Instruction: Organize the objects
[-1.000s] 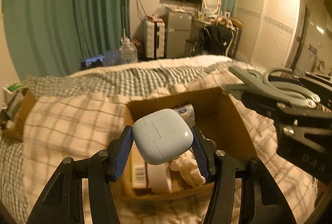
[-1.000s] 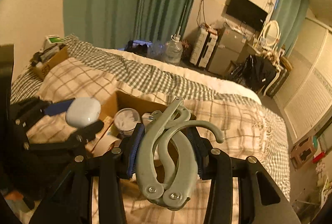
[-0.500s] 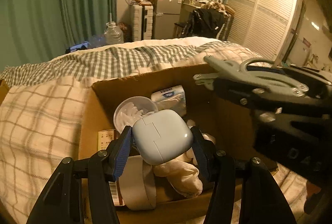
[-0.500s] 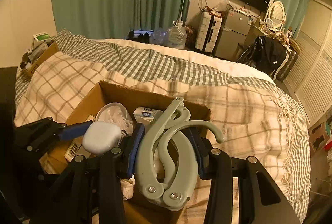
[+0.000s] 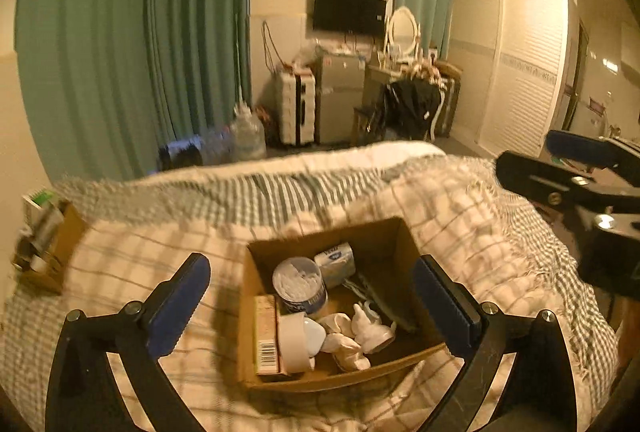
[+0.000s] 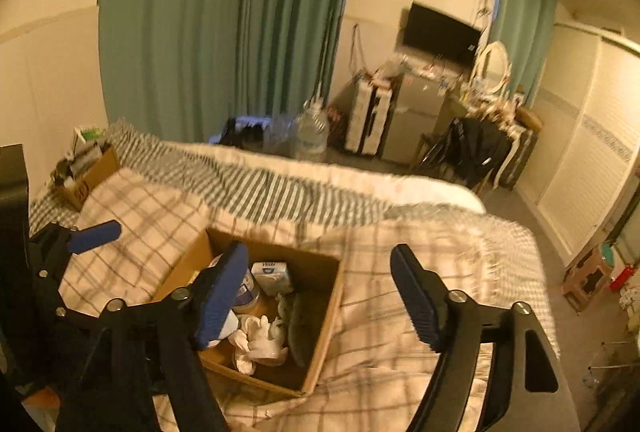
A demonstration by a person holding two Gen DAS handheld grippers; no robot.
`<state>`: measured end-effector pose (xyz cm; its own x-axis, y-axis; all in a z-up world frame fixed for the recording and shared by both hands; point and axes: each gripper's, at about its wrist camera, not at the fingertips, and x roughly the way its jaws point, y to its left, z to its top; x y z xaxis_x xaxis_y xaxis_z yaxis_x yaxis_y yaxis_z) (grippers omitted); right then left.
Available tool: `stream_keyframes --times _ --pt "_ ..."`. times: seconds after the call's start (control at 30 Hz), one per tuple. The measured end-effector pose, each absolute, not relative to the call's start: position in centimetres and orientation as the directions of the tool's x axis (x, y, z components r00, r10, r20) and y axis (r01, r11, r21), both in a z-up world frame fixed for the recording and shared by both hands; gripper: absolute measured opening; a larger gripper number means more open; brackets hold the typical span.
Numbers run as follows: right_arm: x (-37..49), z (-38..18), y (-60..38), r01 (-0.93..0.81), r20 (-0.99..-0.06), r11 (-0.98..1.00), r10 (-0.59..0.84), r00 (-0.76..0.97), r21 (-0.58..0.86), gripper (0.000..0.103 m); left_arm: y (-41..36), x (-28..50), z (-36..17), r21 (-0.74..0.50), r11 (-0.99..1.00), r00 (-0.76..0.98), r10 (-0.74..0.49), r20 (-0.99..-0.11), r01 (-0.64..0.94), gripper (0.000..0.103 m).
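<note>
the left gripper (image 5: 312,302) hangs above the bed with its blue ribbed fingers (image 5: 180,306) spread wide and nothing between them. the right gripper (image 6: 320,296) is likewise spread wide and empty, its blue pads (image 6: 222,294) framing the open brown cardboard box (image 6: 326,316). the box sits on the cream plaid blanket (image 5: 120,272) near the middle of the bed, well back from the bed's far edge, where a green-and-white checked cover (image 5: 280,188) runs across. in the left wrist view the box's long axis runs from the near edge of the bed toward the far edge, angled slightly to the right.

inside the box, the pale blue rounded plastic case (image 5: 314,336) lies near the box's near left corner, mostly hidden behind a roll of white tape (image 5: 294,342) that stands on edge. a flat carton with a barcode (image 5: 266,334) stands against the left wall. a round clear tub of cotton swabs (image 5: 298,282) stands upright toward the far wall, and a soft white tissue packet with blue print (image 5: 334,264) lies beside it. a glossy white ceramic figurine (image 5: 372,326) lies among crumpled pale cloth. the grey-green plastic hanger (image 6: 298,324) lies along the right wall, its long axis following that wall. a second cardboard box (image 6: 86,178), filled with small items, sits at the bed's far left corner.
</note>
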<state>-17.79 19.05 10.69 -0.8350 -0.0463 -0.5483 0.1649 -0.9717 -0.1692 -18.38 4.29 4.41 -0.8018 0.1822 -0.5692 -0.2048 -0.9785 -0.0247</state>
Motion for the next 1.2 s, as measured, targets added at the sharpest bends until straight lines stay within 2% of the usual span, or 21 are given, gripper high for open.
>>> stream_keyframes --times 0.07,0.2,0.27,0.47,0.67,0.83,0.93,1.07,1.2 --pt "-15.9 12.3 19.1 0.158 -0.532 -0.973 -0.044 -0.846 -0.17 0.087 3.9 -16.8 6.1 -0.022 -0.98 -0.814 0.175 -0.553 -0.196 0.103" --pt "-11.1 15.4 19.1 0.146 -0.48 -0.975 -0.049 -0.876 -0.168 0.093 2.9 -13.2 9.3 -0.01 -0.981 -0.834 0.171 -0.525 -0.195 0.103" --pt "-9.1 16.3 19.2 0.121 -0.455 -0.979 -0.035 -0.89 -0.163 0.101 2.2 -11.8 10.5 -0.013 -0.982 -0.844 0.168 -0.509 -0.188 0.103" --pt "-4.5 16.2 19.3 0.103 -0.425 -0.98 -0.021 -0.905 -0.17 0.102 -0.5 -7.5 11.6 -0.047 -0.989 -0.877 0.145 -0.457 -0.138 0.103" --pt "-3.0 12.4 19.2 0.048 -0.4 -0.98 0.034 -0.916 -0.192 0.103 -1.9 -5.6 8.9 -0.092 -0.995 -0.907 0.08 -0.414 -0.045 0.103" --pt "-3.3 8.7 19.0 0.064 -0.39 -0.983 0.008 -0.921 -0.17 0.102 -1.3 -4.8 5.5 -0.032 -0.999 -0.914 0.026 -0.404 -0.014 0.103" --pt "-3.6 5.5 19.4 0.064 -0.386 -0.987 -0.001 -0.922 -0.149 0.103 -1.4 -4.8 2.5 -0.064 -0.998 -0.901 0.051 -0.43 -0.025 0.103" --pt "-5.1 0.6 19.5 0.065 -0.456 -0.987 0.01 -0.89 -0.149 0.103 -1.0 -4.9 -1.2 -0.058 -0.998 -0.874 0.061 -0.481 -0.037 0.103" --pt "-6.0 -2.2 19.2 0.079 -0.503 -0.981 0.023 -0.864 -0.18 0.103 -0.4 -4.7 -2.8 -0.02 -0.999 -0.872 0.039 -0.487 -0.034 0.103"
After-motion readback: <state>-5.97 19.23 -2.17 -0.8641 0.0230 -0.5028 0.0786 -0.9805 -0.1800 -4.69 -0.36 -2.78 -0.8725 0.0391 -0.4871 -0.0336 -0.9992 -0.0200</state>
